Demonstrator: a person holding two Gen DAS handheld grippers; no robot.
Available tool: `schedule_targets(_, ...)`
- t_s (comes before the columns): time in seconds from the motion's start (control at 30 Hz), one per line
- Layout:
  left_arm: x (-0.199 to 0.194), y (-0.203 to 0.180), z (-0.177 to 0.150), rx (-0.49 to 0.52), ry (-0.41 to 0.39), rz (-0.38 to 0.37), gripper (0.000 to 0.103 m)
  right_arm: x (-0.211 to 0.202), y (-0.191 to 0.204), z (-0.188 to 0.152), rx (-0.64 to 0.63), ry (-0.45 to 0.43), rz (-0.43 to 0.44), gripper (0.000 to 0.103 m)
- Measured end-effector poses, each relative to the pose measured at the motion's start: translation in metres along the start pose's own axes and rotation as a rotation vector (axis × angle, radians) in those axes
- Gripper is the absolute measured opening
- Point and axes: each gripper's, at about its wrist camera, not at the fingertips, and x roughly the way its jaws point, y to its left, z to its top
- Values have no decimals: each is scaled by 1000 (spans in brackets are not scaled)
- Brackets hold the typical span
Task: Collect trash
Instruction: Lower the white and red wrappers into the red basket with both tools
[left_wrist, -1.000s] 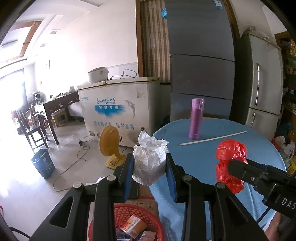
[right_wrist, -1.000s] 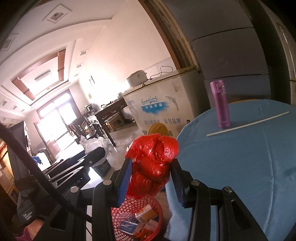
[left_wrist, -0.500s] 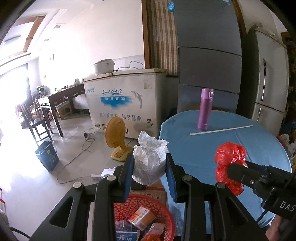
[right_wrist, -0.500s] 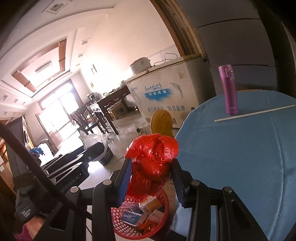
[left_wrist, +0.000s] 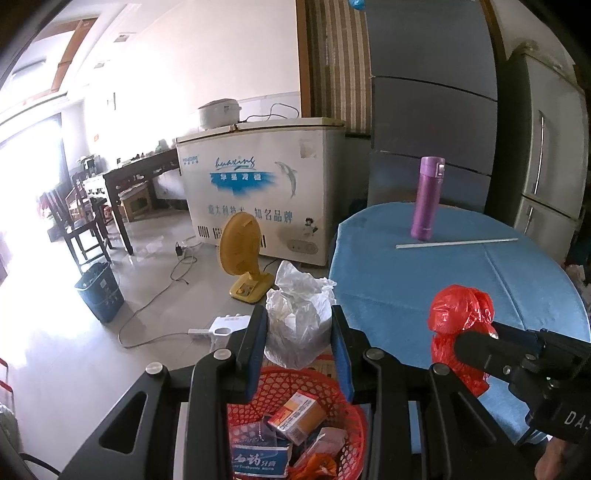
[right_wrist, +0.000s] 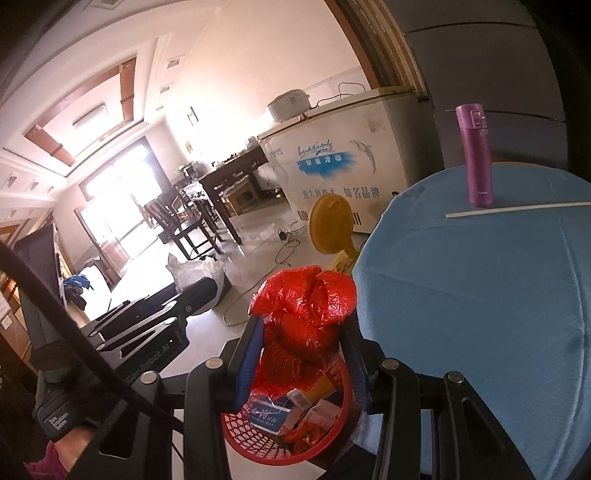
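Here, left tool (left_wrist: 299, 328) tilted downward, clenched on white bag (left_wrist: 297, 317), right tool (right_wrist: 301, 345) likewise, gripping red bag (right_wrist: 303, 317), above red basket (right_wrist: 332, 439)

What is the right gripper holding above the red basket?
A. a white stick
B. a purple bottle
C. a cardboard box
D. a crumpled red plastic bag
D: the right gripper is shut on the red plastic bag, above the red basket.
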Motion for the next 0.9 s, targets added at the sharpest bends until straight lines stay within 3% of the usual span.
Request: schedule_targets(0.9, 25, 27, -19, -40, 64, 27, 35, 51, 15, -2, -29, 85, -3, 46)
